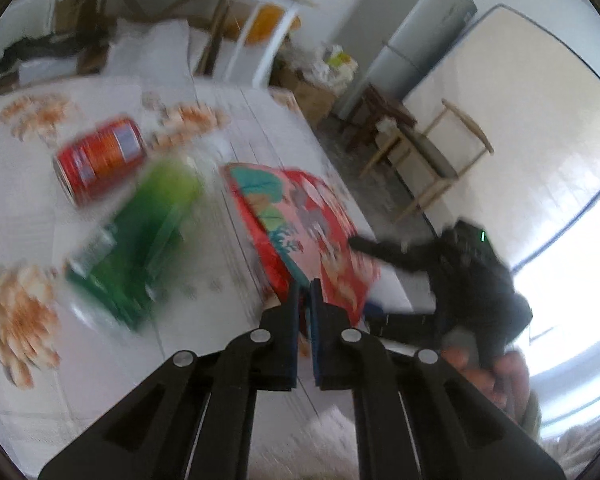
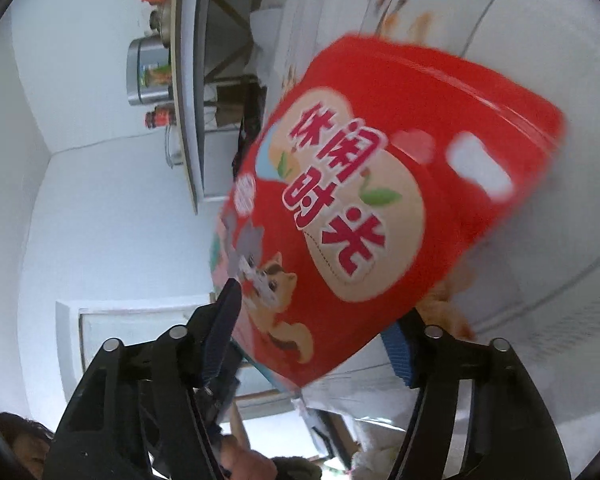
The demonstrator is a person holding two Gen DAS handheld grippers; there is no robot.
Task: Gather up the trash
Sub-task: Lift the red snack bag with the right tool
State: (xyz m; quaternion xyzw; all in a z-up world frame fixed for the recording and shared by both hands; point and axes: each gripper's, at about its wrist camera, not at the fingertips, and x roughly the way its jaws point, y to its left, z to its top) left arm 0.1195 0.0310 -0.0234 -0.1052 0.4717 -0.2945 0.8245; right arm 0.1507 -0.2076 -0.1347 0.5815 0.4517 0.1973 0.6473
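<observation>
Bag (image 2: 364,208) pinched by left gripper (image 1: 305,292); right gripper (image 2: 316,320) straddling, w/o contact.

I see white table (image 1: 236,120), orange-flower cloth. On it: red can (image 1: 100,160) on side, green packet (image 1: 140,232) just beside, red bag (image 1: 300,224) near edge.

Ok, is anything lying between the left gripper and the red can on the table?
Yes. The green packet lies on the table right between the left gripper and the red can. The gripper also looks shut on the red bag edge.
</observation>
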